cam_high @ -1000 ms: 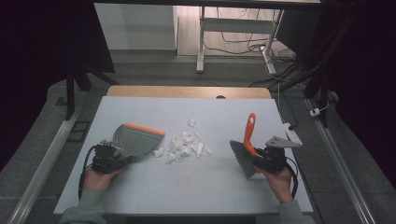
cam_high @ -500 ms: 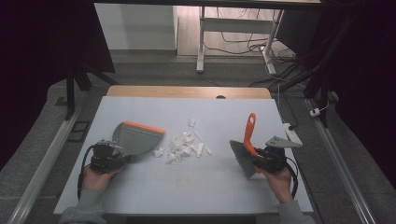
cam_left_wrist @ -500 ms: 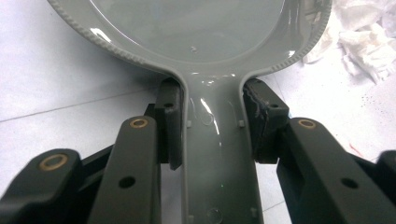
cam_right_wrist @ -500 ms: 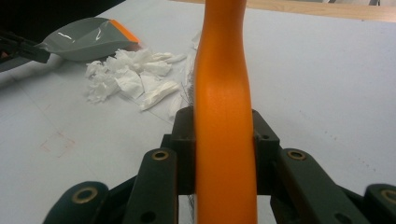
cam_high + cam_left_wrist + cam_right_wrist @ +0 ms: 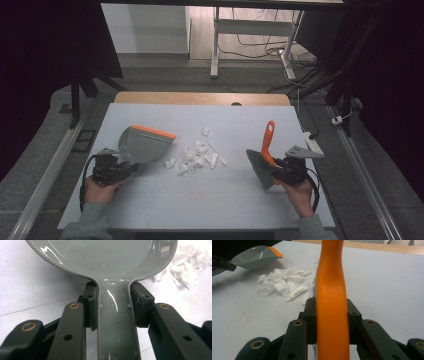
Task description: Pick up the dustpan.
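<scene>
- Pale grey-white tabletop (image 5: 210,200) with a wooden far edge fills the frame's centre; dark room, grey floor and cables lie at the top.
- Grey plastic dustpan with an orange lip (image 5: 142,145), centre left, is clamped by its handle in the left gripper (image 5: 117,170).
- Orange-handled grey-bristled brush (image 5: 264,159), centre right, is clamped in the right gripper (image 5: 280,172).
- White torn paper scraps (image 5: 195,157) lie between them.
- No writing is readable.

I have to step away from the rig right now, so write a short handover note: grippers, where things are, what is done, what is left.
Left gripper: shut on the grey dustpan by its handle, pan left of the scraps, orange lip toward them.
Right gripper: shut on the orange handle of the brush, bristles at the table, right of the scraps.
White paper scraps: loose pile mid-table between the two tools, one piece lying farther back.
Done: both tools gripped and in place.
Left: sweep the scraps into the dustpan; none is in it yet.
</scene>
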Available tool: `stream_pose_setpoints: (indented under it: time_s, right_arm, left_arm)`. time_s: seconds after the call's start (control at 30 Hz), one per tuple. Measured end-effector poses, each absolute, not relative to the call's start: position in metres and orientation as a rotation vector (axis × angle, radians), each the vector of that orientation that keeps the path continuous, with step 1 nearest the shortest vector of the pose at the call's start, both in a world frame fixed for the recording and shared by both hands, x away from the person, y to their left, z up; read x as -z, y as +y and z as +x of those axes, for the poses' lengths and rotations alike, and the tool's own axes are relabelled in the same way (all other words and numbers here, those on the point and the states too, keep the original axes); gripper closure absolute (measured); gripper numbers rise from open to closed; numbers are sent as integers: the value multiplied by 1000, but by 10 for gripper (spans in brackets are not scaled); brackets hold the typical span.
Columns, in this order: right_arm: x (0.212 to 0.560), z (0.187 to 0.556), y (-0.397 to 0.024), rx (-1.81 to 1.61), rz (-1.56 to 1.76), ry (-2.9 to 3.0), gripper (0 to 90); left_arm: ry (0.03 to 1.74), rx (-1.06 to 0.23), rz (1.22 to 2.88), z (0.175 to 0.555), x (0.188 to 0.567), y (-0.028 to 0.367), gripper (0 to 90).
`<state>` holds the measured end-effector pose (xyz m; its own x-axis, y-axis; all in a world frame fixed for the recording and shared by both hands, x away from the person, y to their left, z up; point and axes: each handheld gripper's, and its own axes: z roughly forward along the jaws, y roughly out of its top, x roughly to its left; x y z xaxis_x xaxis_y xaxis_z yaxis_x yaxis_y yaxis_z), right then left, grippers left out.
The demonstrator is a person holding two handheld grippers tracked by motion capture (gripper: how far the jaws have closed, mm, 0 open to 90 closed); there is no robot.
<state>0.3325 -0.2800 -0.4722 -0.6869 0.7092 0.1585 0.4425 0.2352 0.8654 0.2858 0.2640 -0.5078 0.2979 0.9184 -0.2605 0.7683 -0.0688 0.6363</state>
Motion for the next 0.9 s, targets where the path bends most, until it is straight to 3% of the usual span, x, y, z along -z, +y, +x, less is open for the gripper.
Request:
stream_pose_setpoints:
  time_s: [0.9]
  right_arm:
    - [472, 333, -283, -1440, 1088, 2225, 695]
  left_arm:
    - [1348, -334, 1869, 269, 478, 290, 616]
